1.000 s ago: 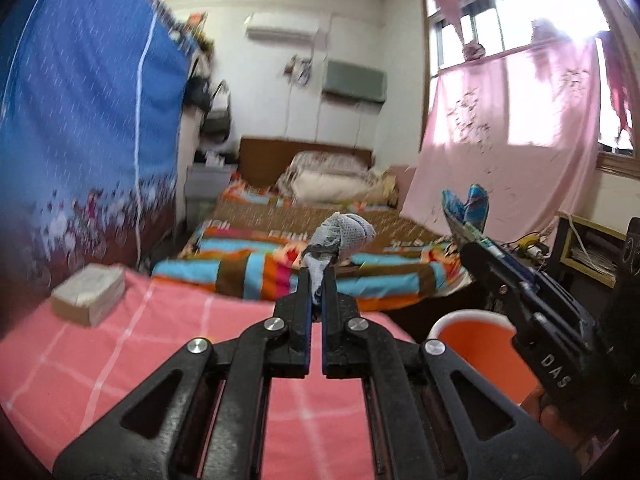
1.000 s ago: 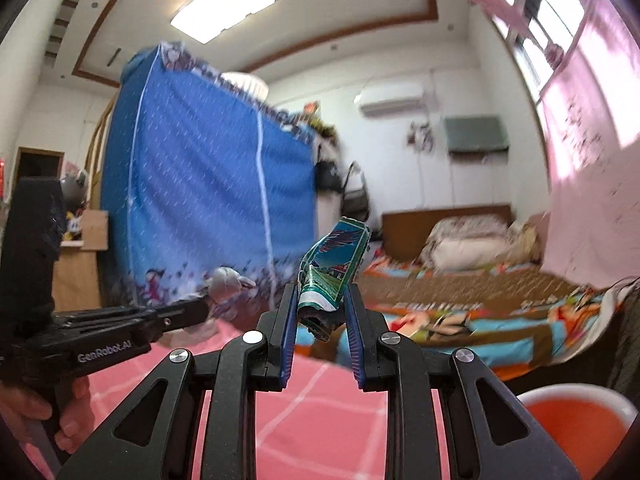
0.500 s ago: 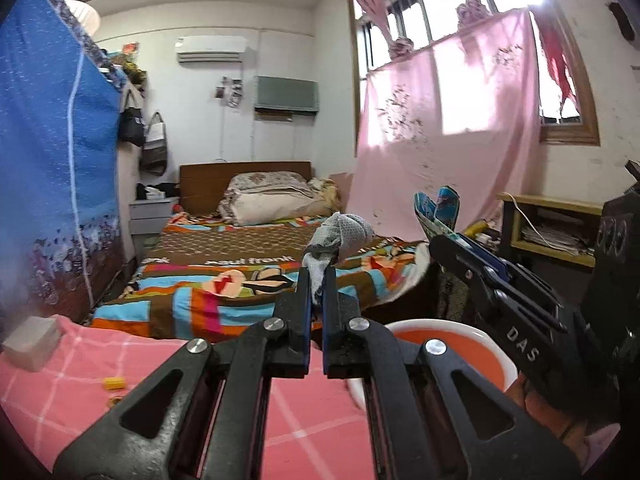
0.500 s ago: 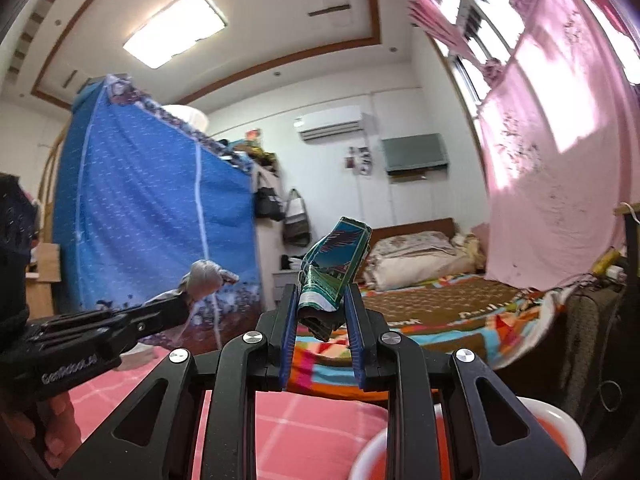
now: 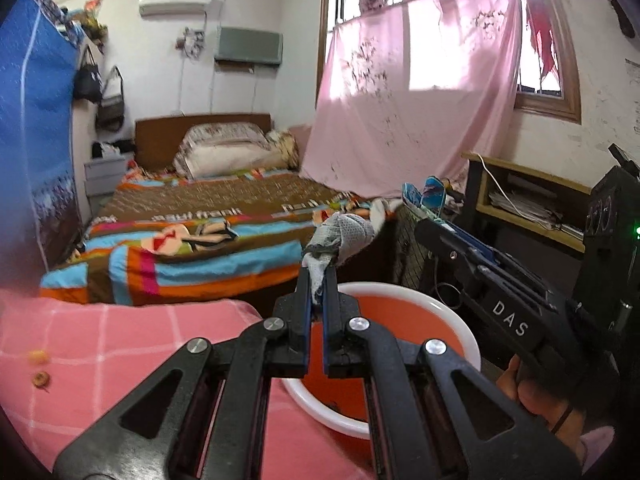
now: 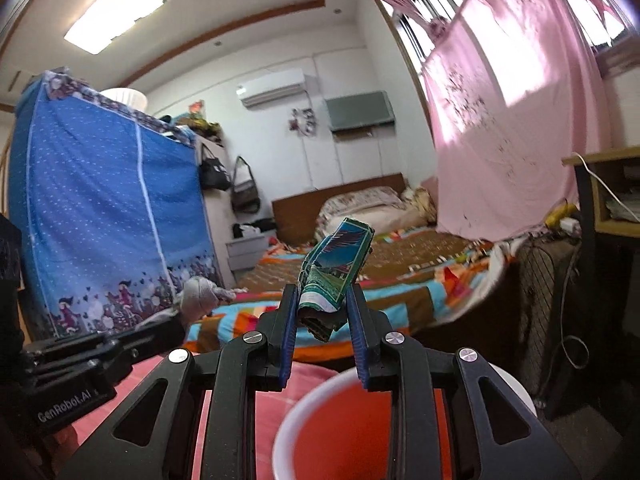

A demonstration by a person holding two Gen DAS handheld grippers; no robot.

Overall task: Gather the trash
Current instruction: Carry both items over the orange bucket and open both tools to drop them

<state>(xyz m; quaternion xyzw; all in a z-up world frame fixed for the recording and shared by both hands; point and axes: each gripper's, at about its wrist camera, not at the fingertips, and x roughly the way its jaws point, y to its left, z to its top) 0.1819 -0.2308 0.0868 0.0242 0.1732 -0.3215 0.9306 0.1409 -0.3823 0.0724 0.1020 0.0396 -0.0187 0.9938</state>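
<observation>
1. step in hand: drop-off. both hand-held grippers carry trash and sit at the orange basin with the white rim (image 5: 460,322), which i take to be the trash bin.
2. left hand-held gripper (image 5: 316,280): clenched on a crumpled grey-white tissue wad (image 5: 344,236); a thin tail is pinched between the pads and the bulk sticks out past the tips. in the left wrist view the wad lines up with the basin's far rim.
3. right hand-held gripper (image 6: 322,308): jaws are opening, with a folded green-blue wrapper (image 6: 336,276) between them. the pads look about to lose it; i can't tell for sure whether both sides touch.
4. the basin (image 6: 304,412) shows below the right jaws in the right wrist view, so the wrapper should fall in, though its upper end leans out toward the far side.
5. next move, my read: finish opening the right, check the wrapper clears the rim, then bring the left fully over the basin and release the wad. risk: the light tissue may cling to a pad.
6. more bits remain on the pink checked counter (image 5: 120,344): two small yellow scraps (image 5: 40,368) near its left edge.
7. readable text: "das" on the right hand-held gripper body in the left wrist view, "genrobot.ai" on the left one in the right wrist view, "paul frank" on the bedspread (image 5: 208,216). the wrapper print is illegible.
</observation>
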